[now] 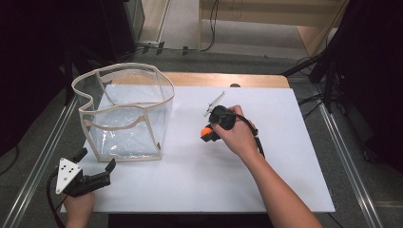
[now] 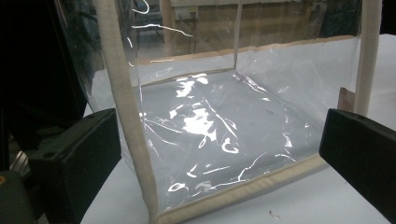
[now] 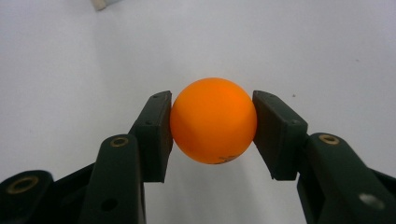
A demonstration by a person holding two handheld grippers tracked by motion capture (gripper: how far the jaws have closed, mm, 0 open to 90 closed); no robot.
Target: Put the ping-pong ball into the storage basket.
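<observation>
One worktop point(image 1: 285, 156) is shown, covered by a single white sheet, with a strip of bare wood exposed along its far edge. One transparent bag point(image 1: 126, 111) with beige fabric trim is stood upright and open-topped on the far-left part of the worktop; its near side is set a little back from the near-left corner. In the left claw view the bag's clear wall, beige vertical seam and beige base band are seen close ahead, and glare is reflected from the plastic.

Two claws are counted, one held in each hand. The left claw point(image 1: 97, 166) is held at the near-left corner of the worktop, just before the near side of the bag, and a grey three-cornered plate is carried on its top. Its jaws are spread wide apart and nothing is gripped between them; in its own view one jaw is seen at each side of the frame with the bag's near wall framed between them, untouched.

The right claw point(image 1: 207, 133) is held near the middle of the worktop, to the right of the bag and well apart from it. It is clenched on one orange ball point(image 3: 213, 120), which is pressed between the two pads at its widest part. In the high view the ball point(image 1: 206, 131) is seen at the claw's tip, above the white sheet.
</observation>
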